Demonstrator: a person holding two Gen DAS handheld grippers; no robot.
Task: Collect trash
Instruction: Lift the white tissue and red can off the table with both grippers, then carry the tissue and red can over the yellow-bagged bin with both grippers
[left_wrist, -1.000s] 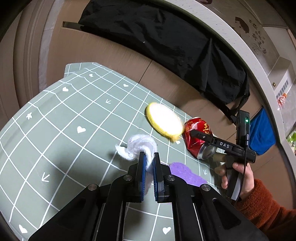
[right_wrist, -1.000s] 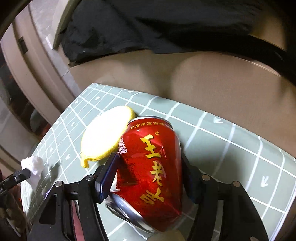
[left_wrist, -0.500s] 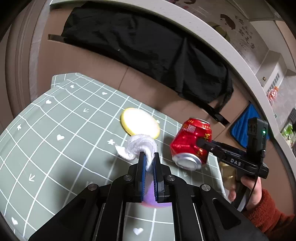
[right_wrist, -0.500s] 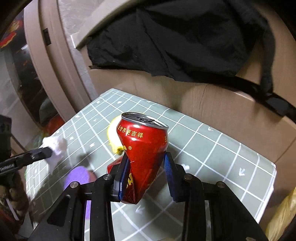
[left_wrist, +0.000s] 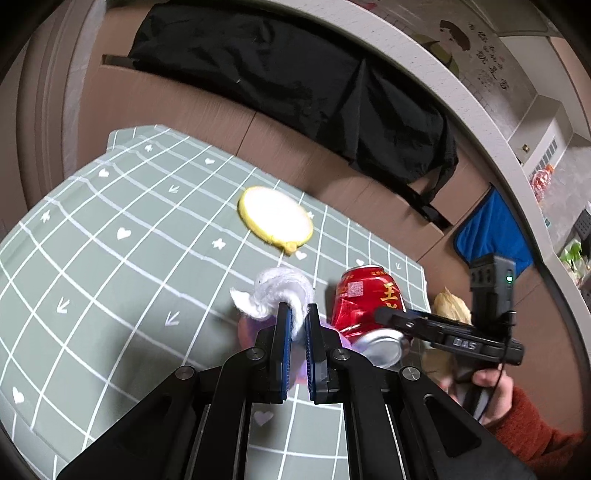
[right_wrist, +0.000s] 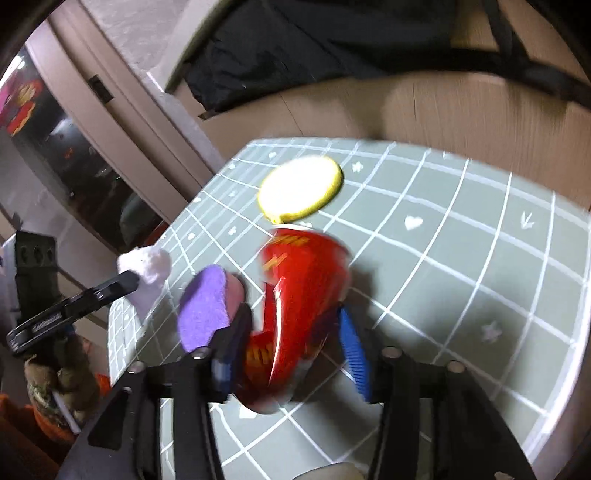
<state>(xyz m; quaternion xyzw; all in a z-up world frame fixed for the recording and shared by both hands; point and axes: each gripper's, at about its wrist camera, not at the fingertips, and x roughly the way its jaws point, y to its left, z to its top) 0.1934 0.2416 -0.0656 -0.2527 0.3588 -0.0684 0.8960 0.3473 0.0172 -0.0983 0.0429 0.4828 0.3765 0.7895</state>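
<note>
Red dented can (right_wrist: 295, 314), upright half a second ago, now tilts within the right claw (right_wrist: 291, 354), clenched on it above the surface (left_wrist: 110, 258); left claw (left_wrist: 297, 328) still pinches white tissue (left_wrist: 273, 295). Both await disposal.

The can (left_wrist: 364, 302) in the right tongs (right_wrist: 291, 350) is glossy red metal, dented, with a bare silvery base. The wad (left_wrist: 275, 297) in the left tongs (left_wrist: 297, 325) looks like soft white tissue, fluffy and matt. Both tongs are matt black plastic with ribbed blue pads (right_wrist: 352, 350). Left of the right tongs, the sponge (right_wrist: 205, 308) is fuzzy purple and matt. Beyond the can, the pad (left_wrist: 275, 221) has a pale matt face and yellow edge. The surface (left_wrist: 110, 258) is smooth matt green cloth with white printed lines.
</note>
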